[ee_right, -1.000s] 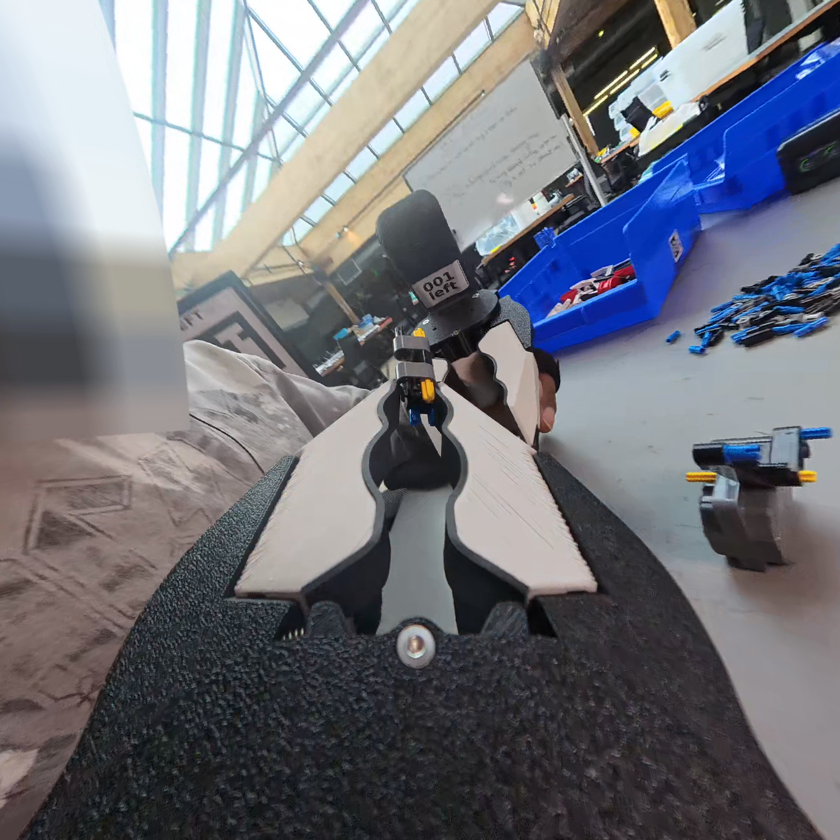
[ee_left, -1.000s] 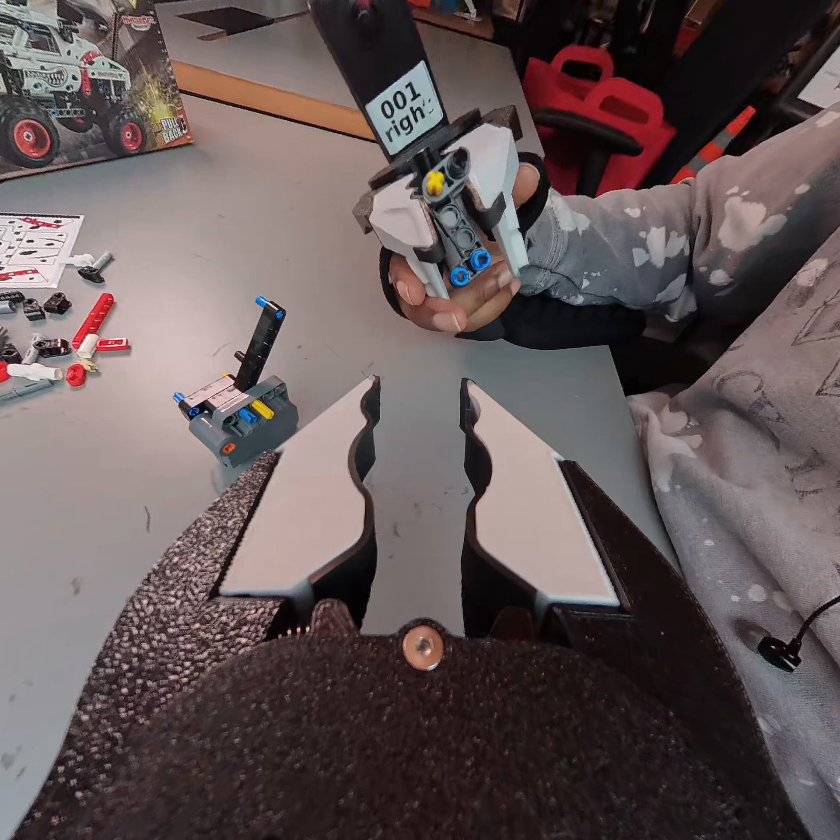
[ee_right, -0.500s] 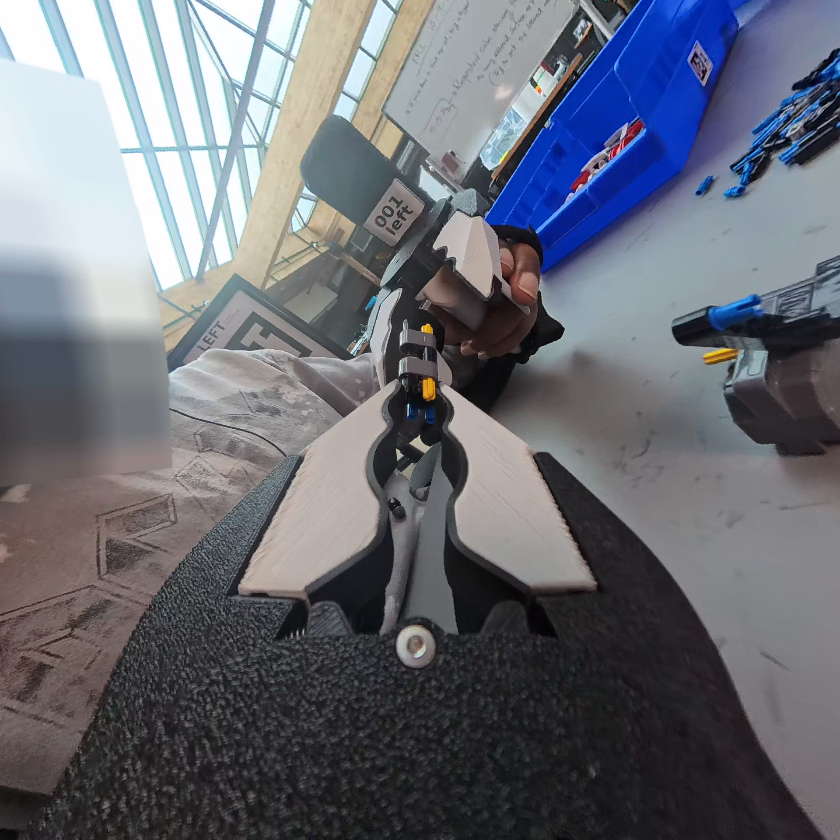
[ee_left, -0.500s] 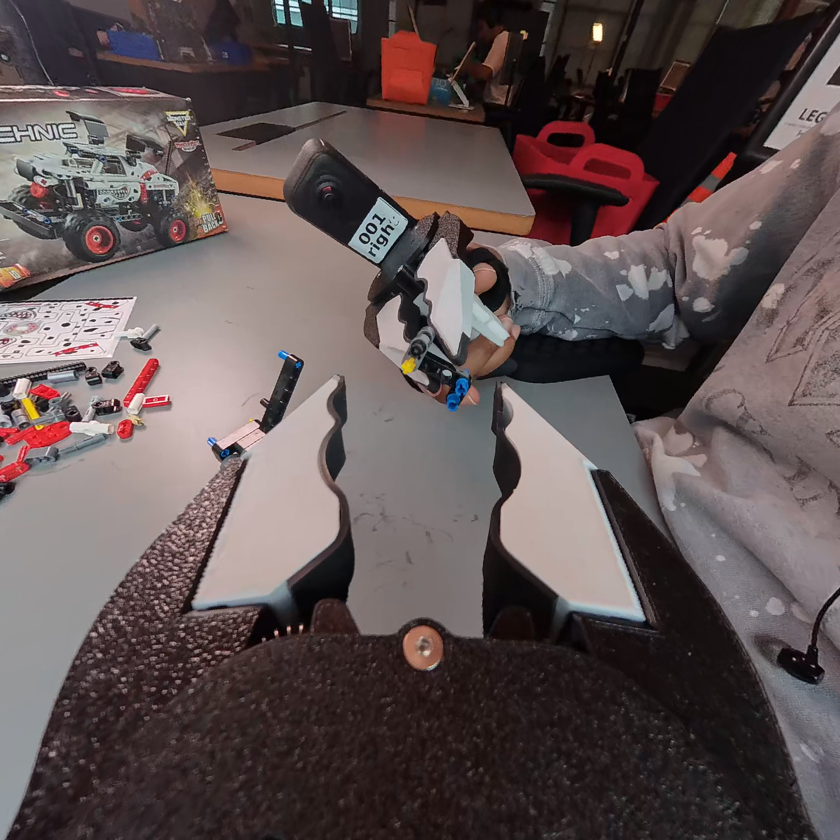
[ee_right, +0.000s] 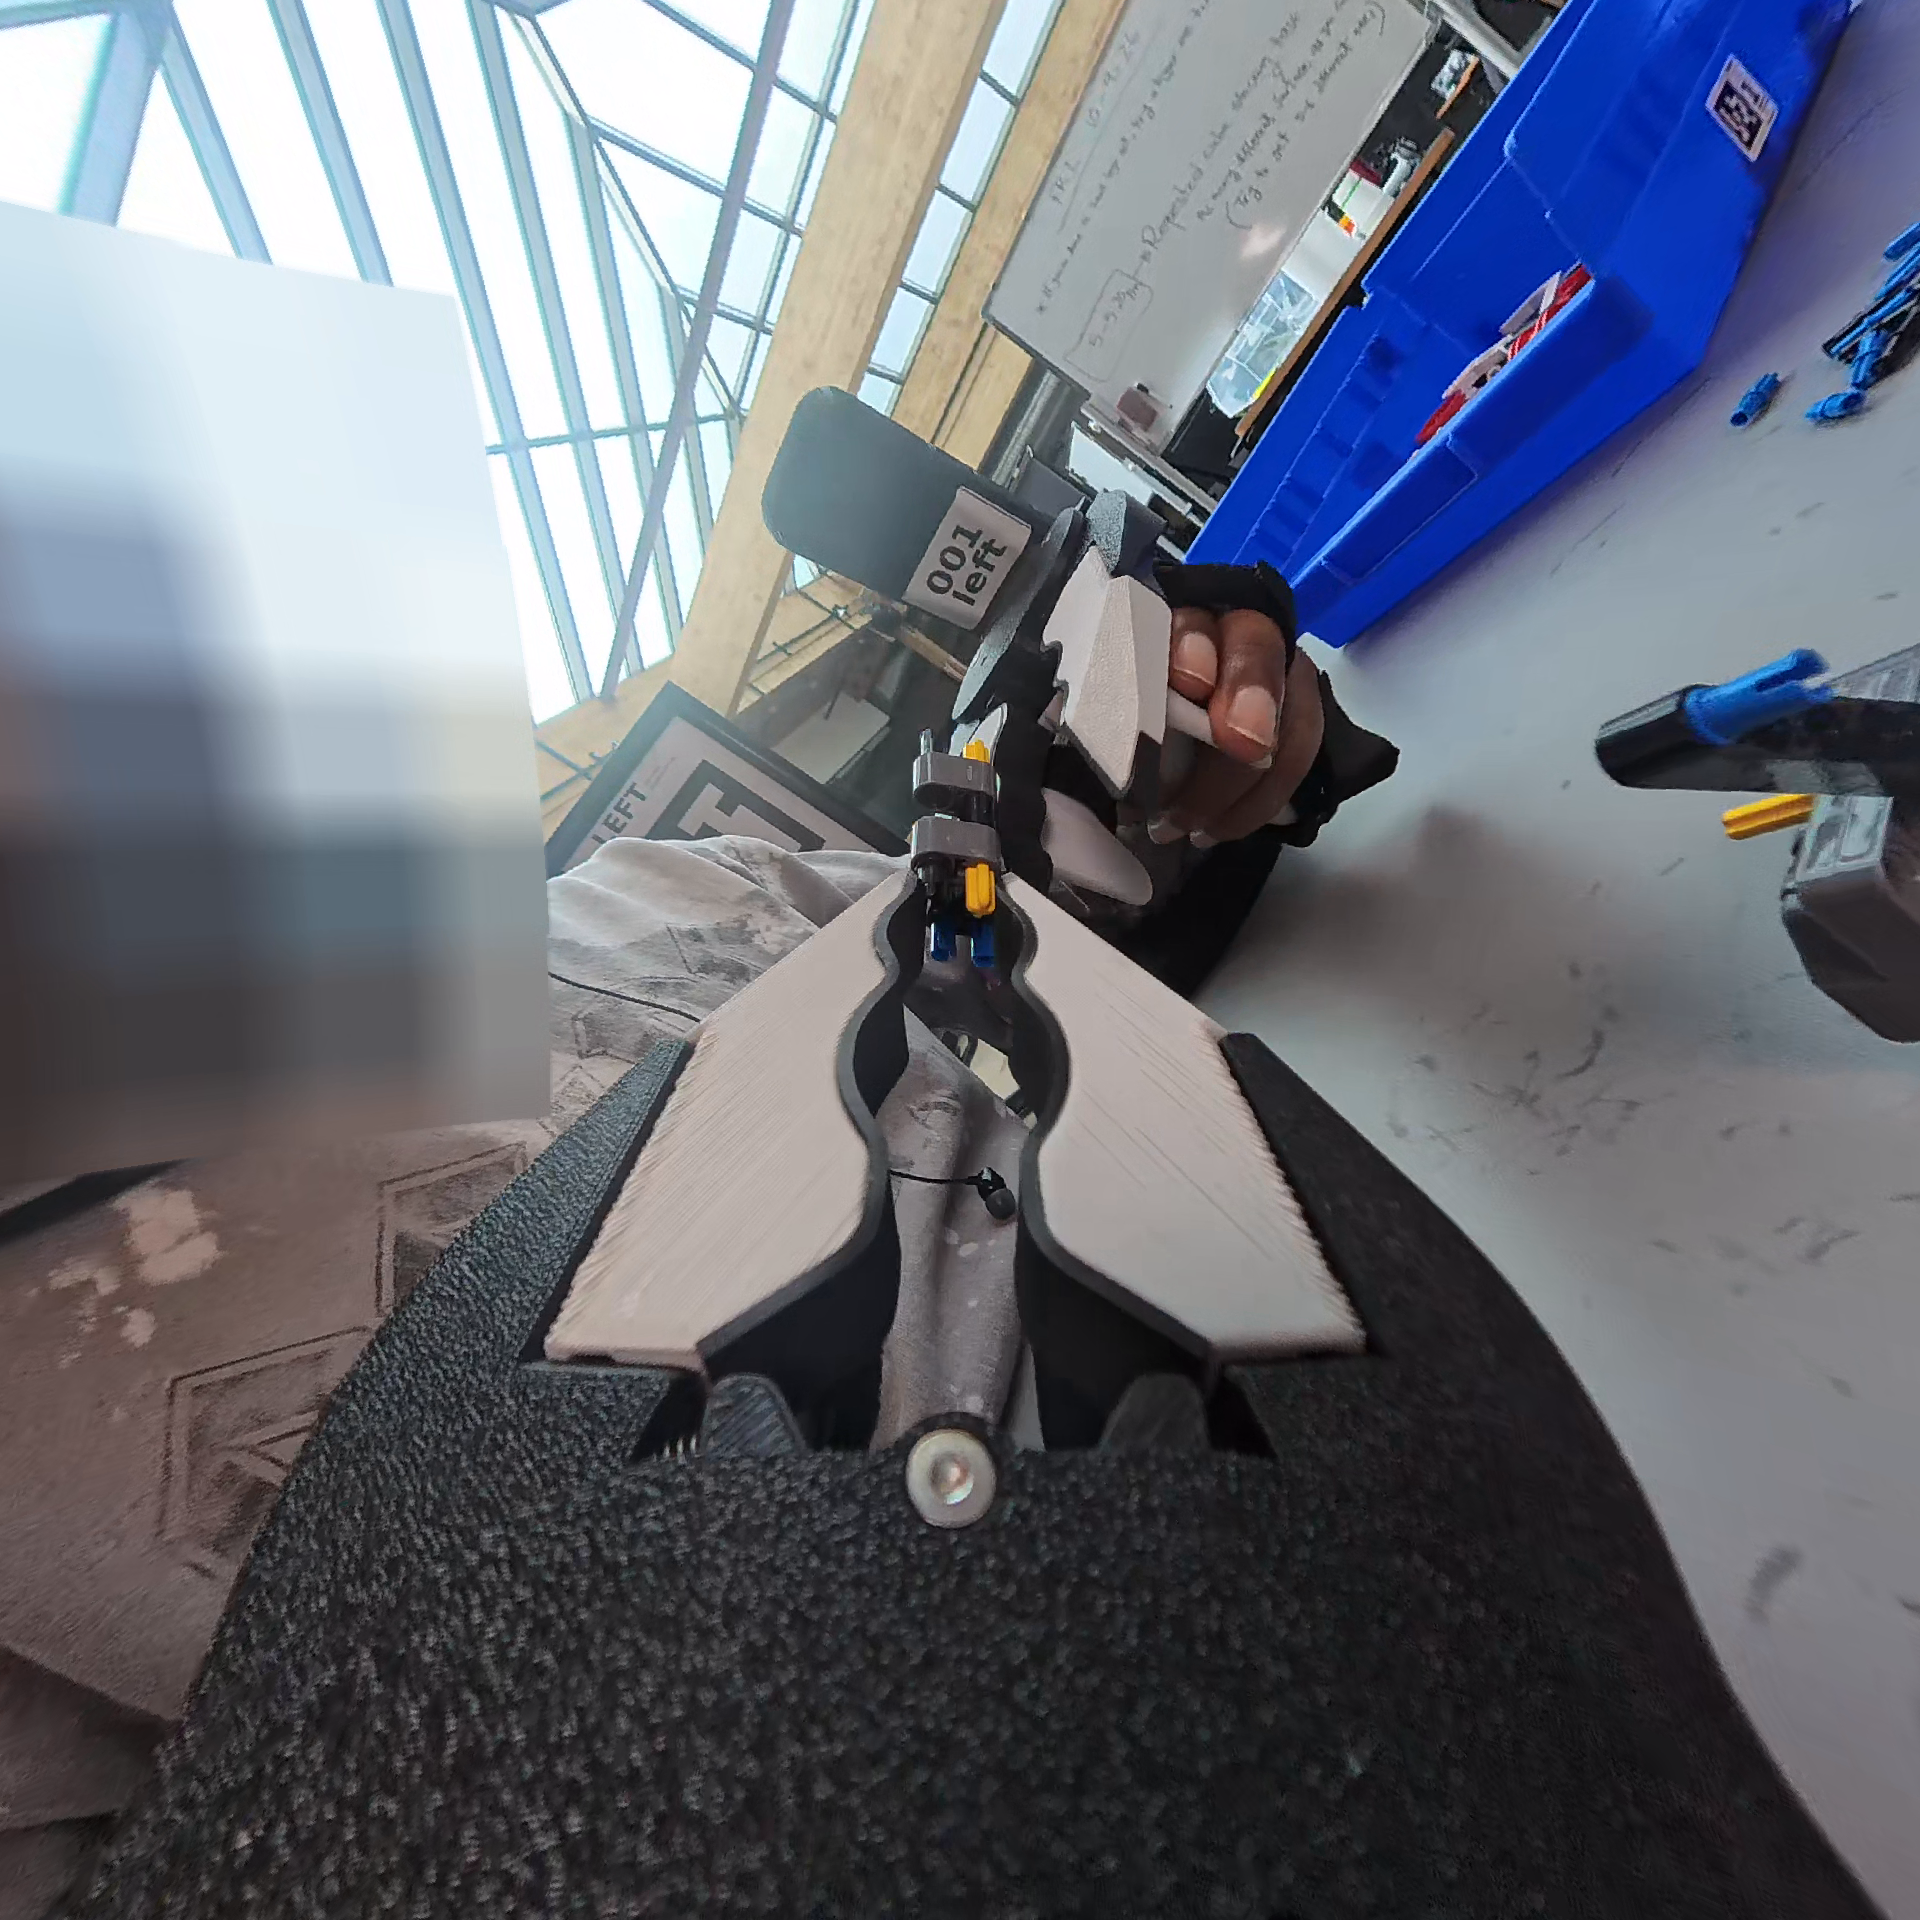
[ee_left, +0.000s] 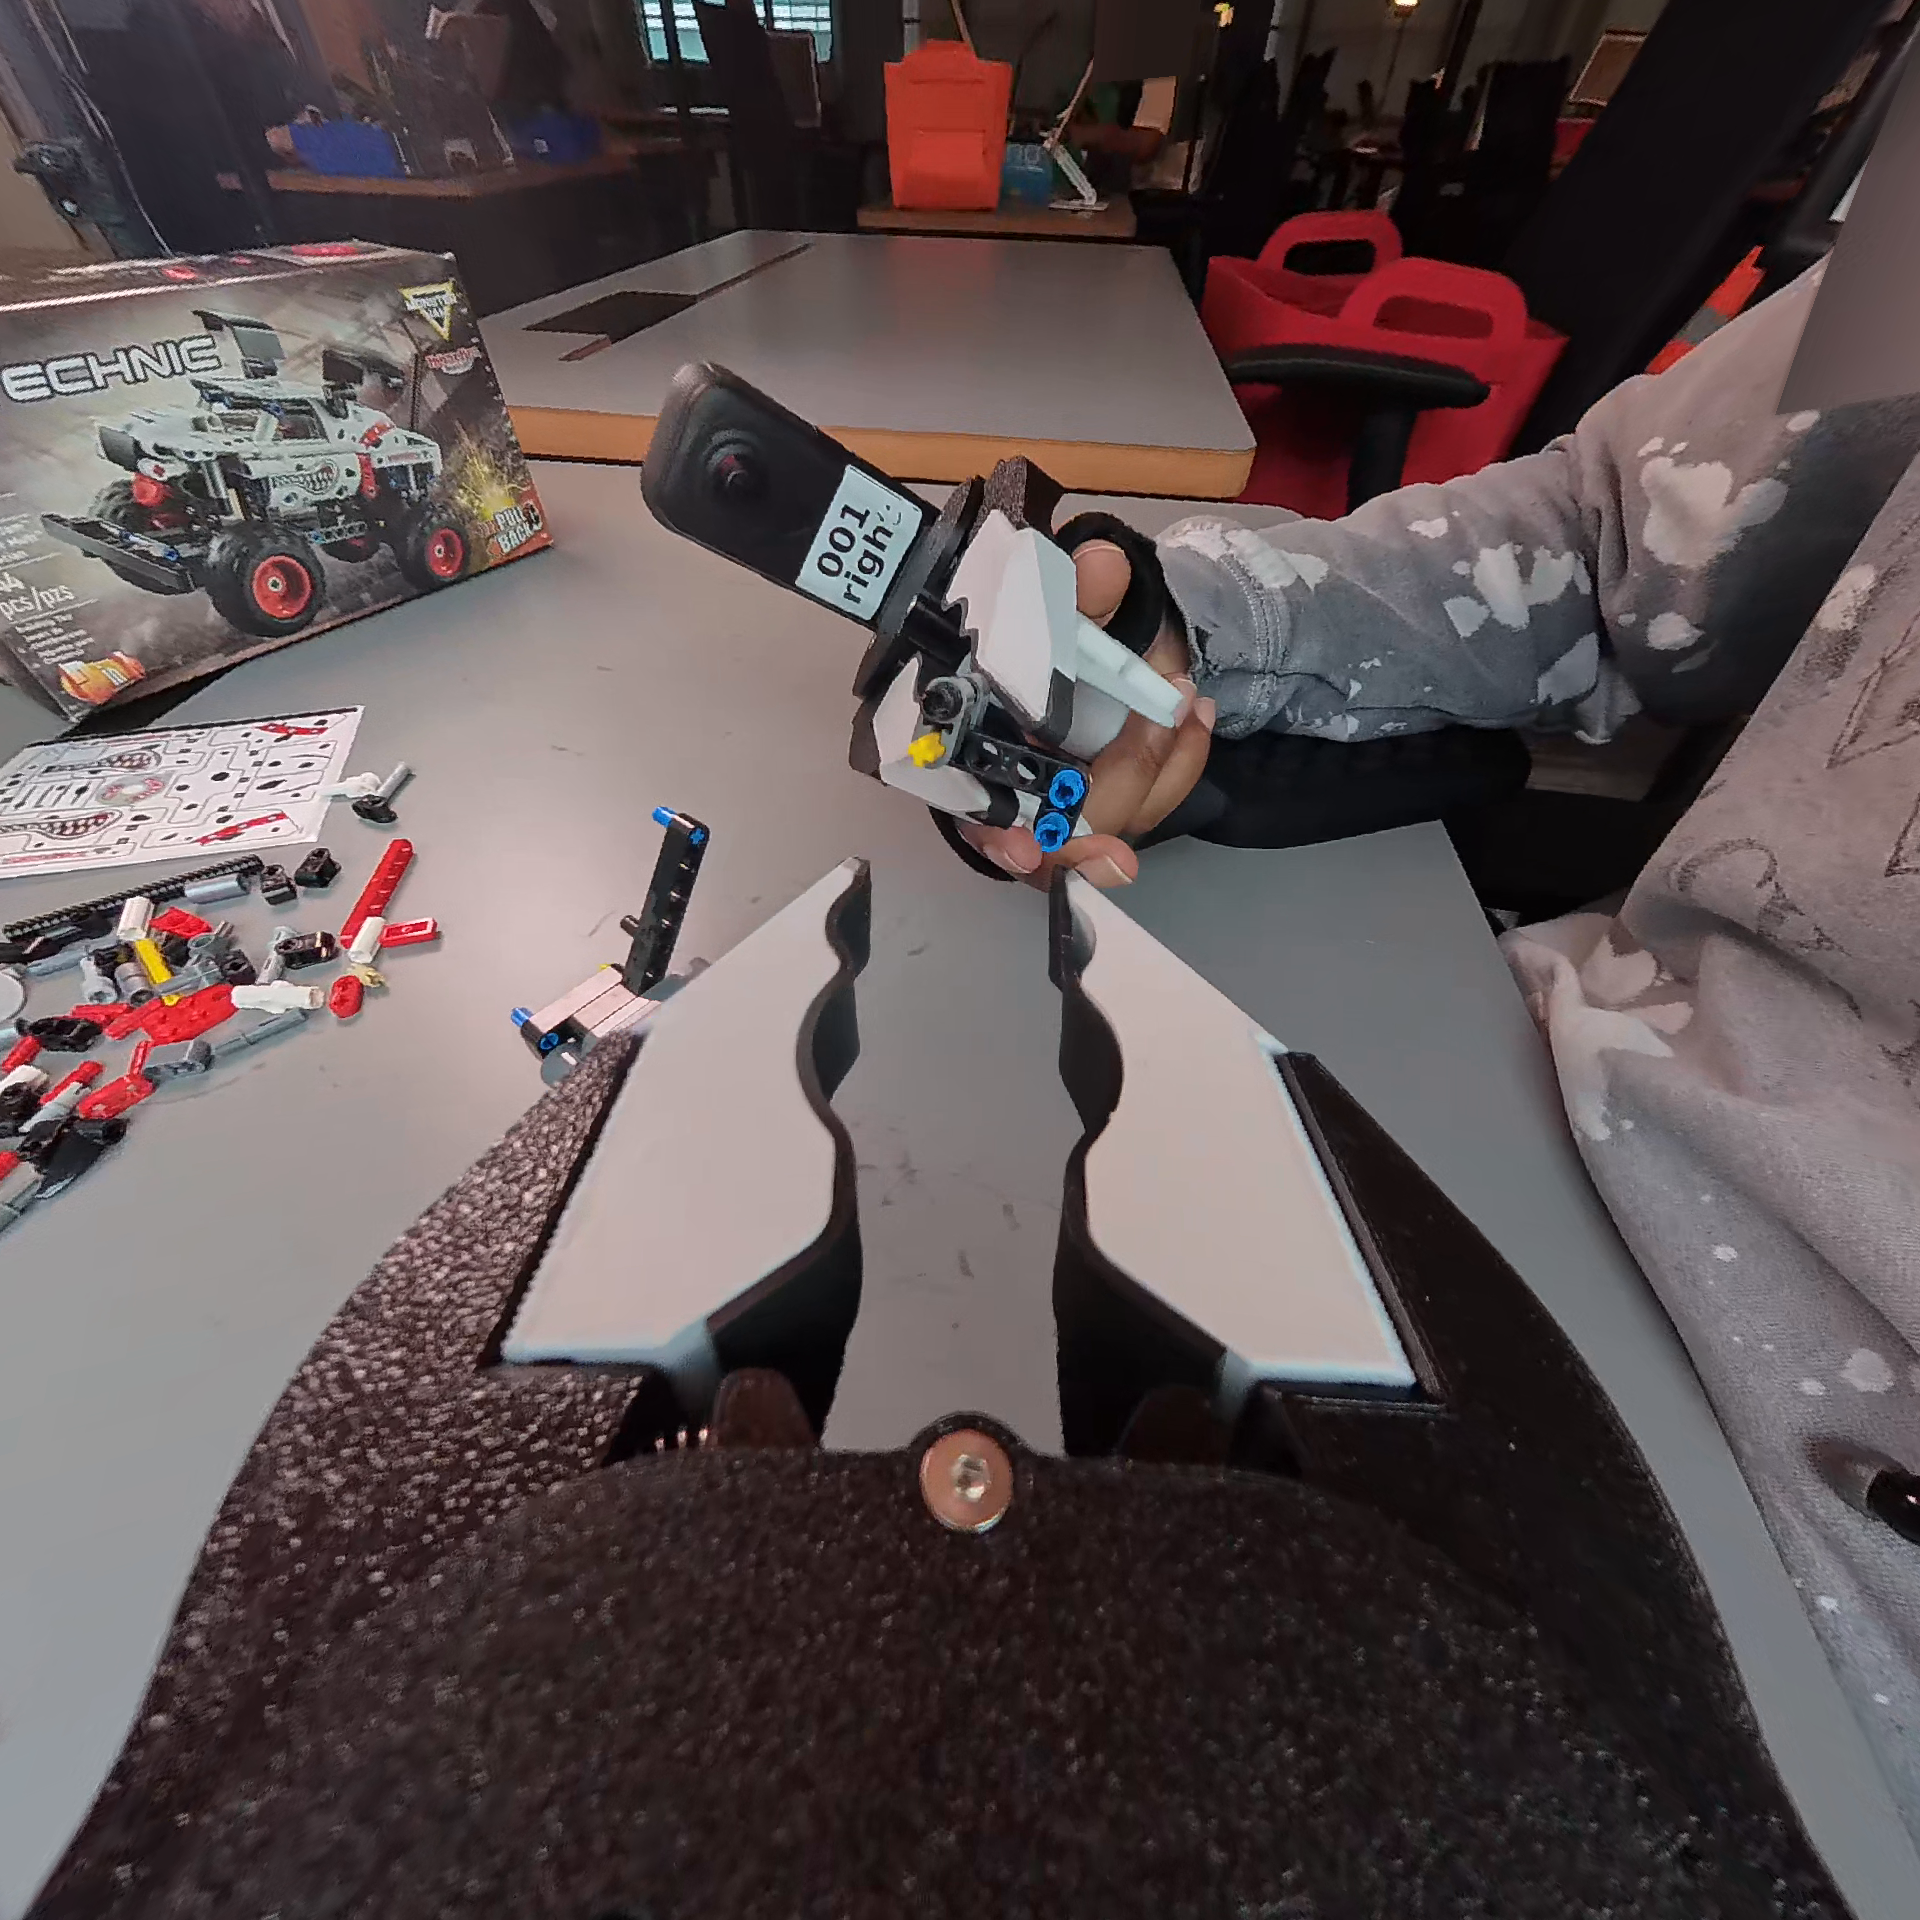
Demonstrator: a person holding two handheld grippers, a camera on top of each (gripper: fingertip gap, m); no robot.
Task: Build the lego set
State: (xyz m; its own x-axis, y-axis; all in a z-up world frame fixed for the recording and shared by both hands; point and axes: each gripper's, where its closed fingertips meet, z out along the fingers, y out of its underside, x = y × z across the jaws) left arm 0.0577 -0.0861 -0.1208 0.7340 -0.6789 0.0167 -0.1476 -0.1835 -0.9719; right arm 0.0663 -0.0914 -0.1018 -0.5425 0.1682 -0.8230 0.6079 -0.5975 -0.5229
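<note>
My right gripper (ee_right: 956,899) is shut on a small lego piece (ee_right: 956,831) made of a black beam, grey connectors, blue pins and a yellow axle. In the left wrist view this piece (ee_left: 1003,767) lies sideways in the right gripper (ee_left: 987,774), held in the air just beyond my left fingertips. My left gripper (ee_left: 958,883) is open and empty above the table. It also shows in the right wrist view (ee_right: 1086,769). A grey lego block with an upright black beam (ee_left: 665,914) stands on the table, partly hidden behind my left finger. It also shows at the right edge of the right wrist view (ee_right: 1839,831).
Loose red, black and white lego parts (ee_left: 156,987) lie at the left, with a sticker sheet (ee_left: 177,779) and the set's box (ee_left: 239,457) behind them. Blue bins (ee_right: 1558,312) and a pile of blue pins (ee_right: 1870,343) sit farther off. A person's sleeve (ee_left: 1455,613) reaches in from the right. Left and right tips are no more than a few centimetres apart.
The right gripper has rolled the small piece from upright to sideways. My left jaws opened wider, then narrowed again. The left view has tipped up.
</note>
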